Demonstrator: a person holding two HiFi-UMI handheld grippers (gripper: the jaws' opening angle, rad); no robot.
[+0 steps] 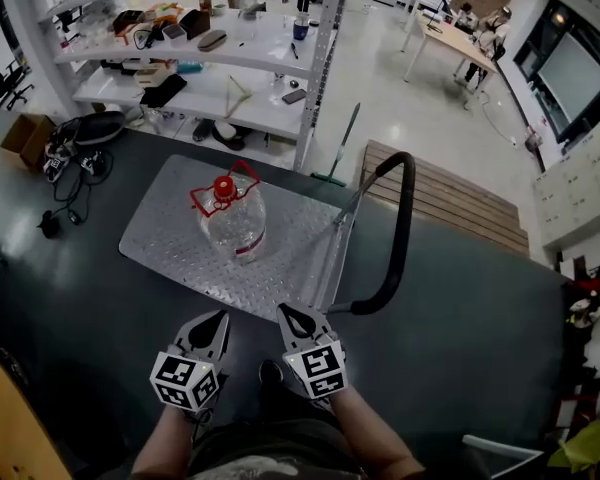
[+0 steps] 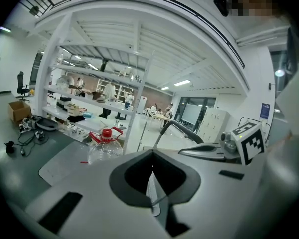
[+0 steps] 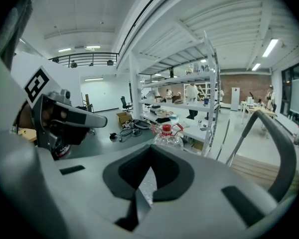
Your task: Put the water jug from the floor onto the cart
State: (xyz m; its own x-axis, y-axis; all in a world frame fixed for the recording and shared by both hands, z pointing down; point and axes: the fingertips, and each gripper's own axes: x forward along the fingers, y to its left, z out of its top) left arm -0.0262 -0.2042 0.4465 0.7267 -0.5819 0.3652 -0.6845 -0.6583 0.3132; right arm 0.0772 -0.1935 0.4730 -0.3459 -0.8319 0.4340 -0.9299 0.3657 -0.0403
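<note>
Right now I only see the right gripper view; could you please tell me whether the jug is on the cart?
Observer: Yes, the head view shows the jug upright on the cart, near its middle.
Operator: Thank you; is anything held on the left?
Observer: No; the left gripper is shut in its own view, with nothing between the jaws.
Operator: And how far am I from the jug?
Observer: In the head view both grippers are well short of it; the right gripper shows just by the cart's near edge.
</note>
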